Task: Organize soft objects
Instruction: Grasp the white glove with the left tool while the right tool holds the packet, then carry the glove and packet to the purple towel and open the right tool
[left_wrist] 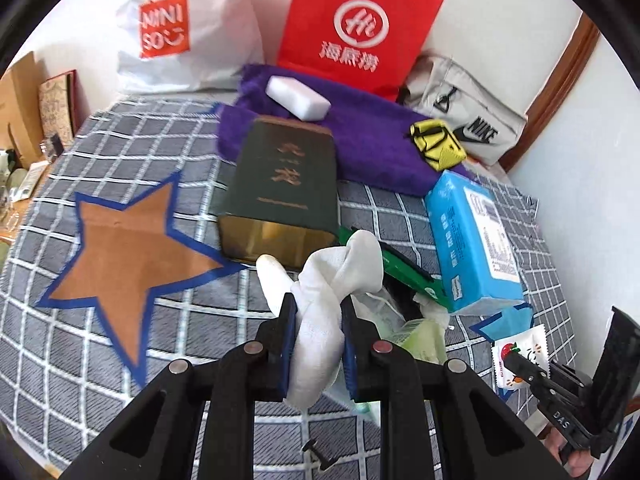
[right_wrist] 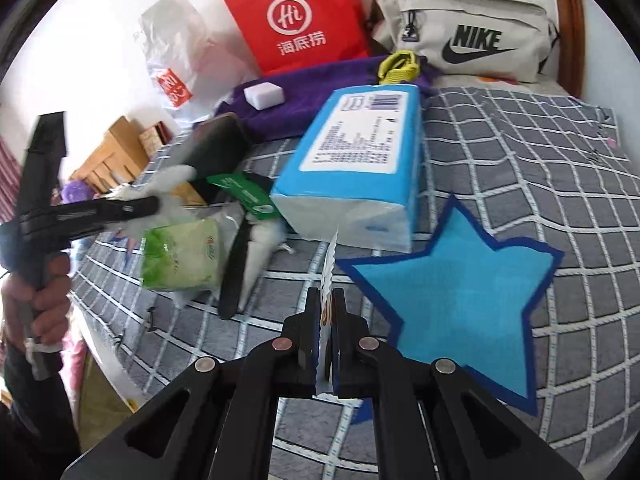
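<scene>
My left gripper point(left_wrist: 318, 306) is shut on a white sock point(left_wrist: 328, 280), held above the checkered cloth just in front of the dark green tin point(left_wrist: 280, 188). An orange star point(left_wrist: 128, 256) lies to its left. My right gripper point(right_wrist: 327, 300) is shut on a thin white snack packet point(right_wrist: 329, 264), seen edge-on; the same packet point(left_wrist: 520, 348) shows in the left wrist view. A blue star point(right_wrist: 468, 292) lies to the right gripper's right. A blue tissue pack point(right_wrist: 360, 160), a green tissue pack point(right_wrist: 180, 256) and a purple towel point(left_wrist: 360, 136) lie ahead.
A white foam block point(left_wrist: 298, 98) and a yellow pouch point(left_wrist: 436, 144) rest on the towel. A red bag point(left_wrist: 356, 24), a white Miniso bag point(left_wrist: 176, 28) and a grey Nike bag point(right_wrist: 468, 28) line the back wall. A green card point(right_wrist: 244, 196) and black items sit mid-pile.
</scene>
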{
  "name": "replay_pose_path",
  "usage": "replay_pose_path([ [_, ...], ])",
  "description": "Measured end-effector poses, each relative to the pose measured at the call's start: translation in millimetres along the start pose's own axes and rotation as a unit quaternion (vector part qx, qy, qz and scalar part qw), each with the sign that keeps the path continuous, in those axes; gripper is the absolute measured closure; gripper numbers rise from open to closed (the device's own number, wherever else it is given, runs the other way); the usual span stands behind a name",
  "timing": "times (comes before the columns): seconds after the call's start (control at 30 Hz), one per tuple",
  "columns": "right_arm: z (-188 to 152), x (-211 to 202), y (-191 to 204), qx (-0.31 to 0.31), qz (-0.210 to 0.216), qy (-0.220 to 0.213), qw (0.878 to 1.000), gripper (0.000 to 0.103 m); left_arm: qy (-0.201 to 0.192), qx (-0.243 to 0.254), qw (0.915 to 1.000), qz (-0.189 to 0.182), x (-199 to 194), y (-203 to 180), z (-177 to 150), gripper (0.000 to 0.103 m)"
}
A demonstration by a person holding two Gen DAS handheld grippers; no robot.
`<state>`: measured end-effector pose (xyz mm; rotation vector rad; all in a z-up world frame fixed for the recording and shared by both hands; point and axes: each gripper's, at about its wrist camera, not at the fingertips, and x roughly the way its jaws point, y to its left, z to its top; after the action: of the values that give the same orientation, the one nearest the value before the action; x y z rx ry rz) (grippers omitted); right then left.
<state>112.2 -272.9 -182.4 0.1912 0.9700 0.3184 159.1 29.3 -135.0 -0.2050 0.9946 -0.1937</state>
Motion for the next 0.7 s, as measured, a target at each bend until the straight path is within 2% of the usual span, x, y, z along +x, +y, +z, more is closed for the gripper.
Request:
replay_pose_path([
  [0.4,13.5,-17.3,14.0,-0.009,-0.010,-0.013,1.000,0.099,-0.048,-0.018,0.9987,-0.001,-49.7,14.9,14.7,0.085],
  [0.7,50.2,-38.4,27.8,-0.025,-0.014,-0.045,0.999,0.099,-0.068,-0.019,0.9975,-0.001,-67.3,11.5,36.0,0.085],
])
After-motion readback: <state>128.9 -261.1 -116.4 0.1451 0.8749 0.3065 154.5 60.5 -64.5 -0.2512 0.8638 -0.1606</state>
